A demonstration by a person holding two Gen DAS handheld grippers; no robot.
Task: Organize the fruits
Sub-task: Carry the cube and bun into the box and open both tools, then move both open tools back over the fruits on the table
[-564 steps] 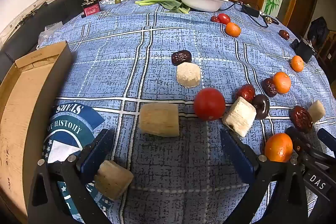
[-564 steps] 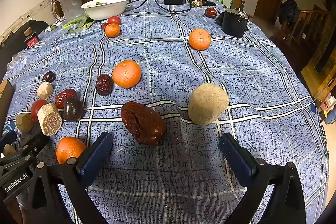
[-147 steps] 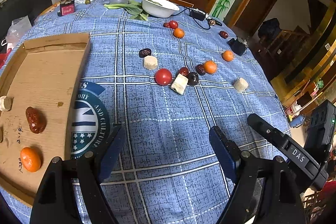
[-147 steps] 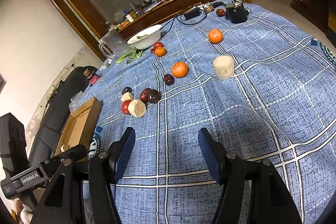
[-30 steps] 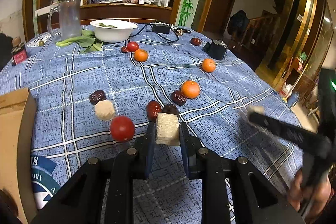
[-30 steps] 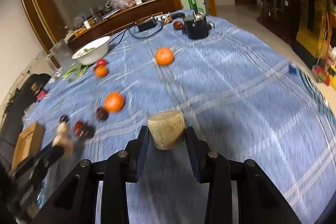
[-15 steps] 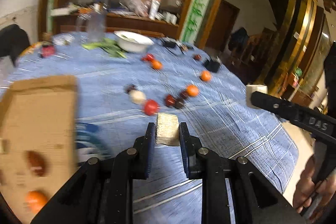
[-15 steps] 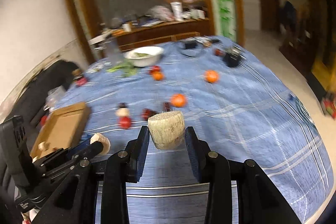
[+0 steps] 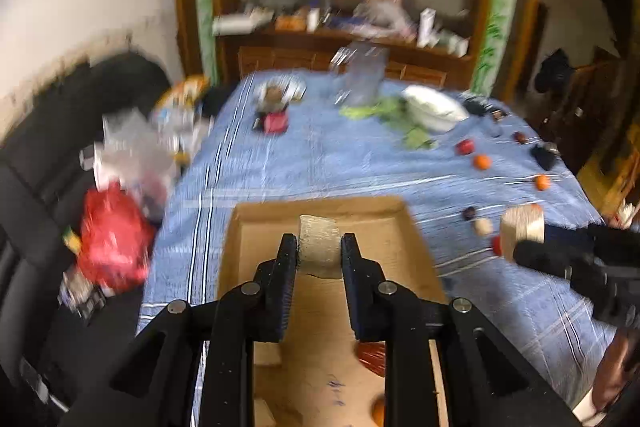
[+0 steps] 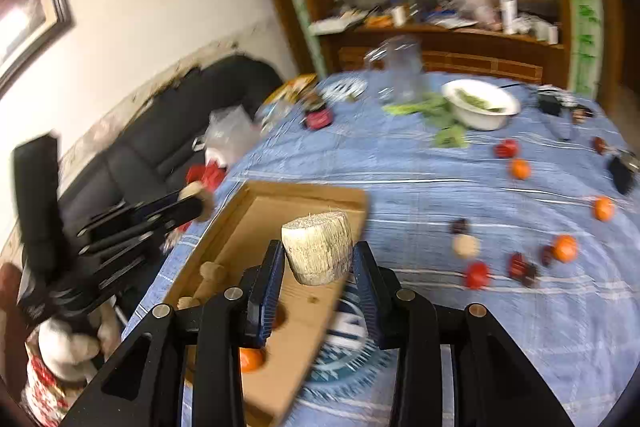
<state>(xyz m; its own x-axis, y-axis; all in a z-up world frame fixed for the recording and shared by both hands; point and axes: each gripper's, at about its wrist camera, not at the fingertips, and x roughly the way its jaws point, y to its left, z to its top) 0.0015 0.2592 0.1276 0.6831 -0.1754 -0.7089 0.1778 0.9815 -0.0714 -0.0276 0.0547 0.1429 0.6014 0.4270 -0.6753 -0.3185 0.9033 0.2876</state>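
Step in hand: carry to the box; both grippers are loaded and over or near the cardboard tray [image 9: 412, 227], so this reads as the transport leg of sorting.
Left gripper [image 9: 319, 251]: jaws pinching a pale squarish chunk [image 9: 319, 247], held clear of any surface.
Right gripper [image 10: 318, 259]: jaws pinching a pale round chunk [image 10: 318, 251], flat end up, also held in the air.
Tray relative to left jaws: directly beneath and ahead; its far wall shows just beyond the held chunk.
Tray relative to right jaws: below and to the left, its near corner under the jaws.
Already in the tray: an orange fruit [image 10: 251, 359] and a few small pale pieces [image 10: 212, 273], below and left of the right jaws; a dark red fruit [image 9: 370, 357] under the left gripper's right finger.
Left to sort: oranges [image 10: 565, 247], red fruits [image 10: 477, 275], dark dates and one pale piece [image 10: 466, 247], well to the right of the right jaws on the blue-clothed bench [image 10: 440, 195].
Blur: heavy in both views, so exact height above the tray cannot be told.
Next move calls for: lowering each chunk onto a bare patch of cardboard, probably by the other pale pieces, then spreading the jaws.
Risk: the round chunk may roll once released; the two grippers are close together and could collide over the tray.
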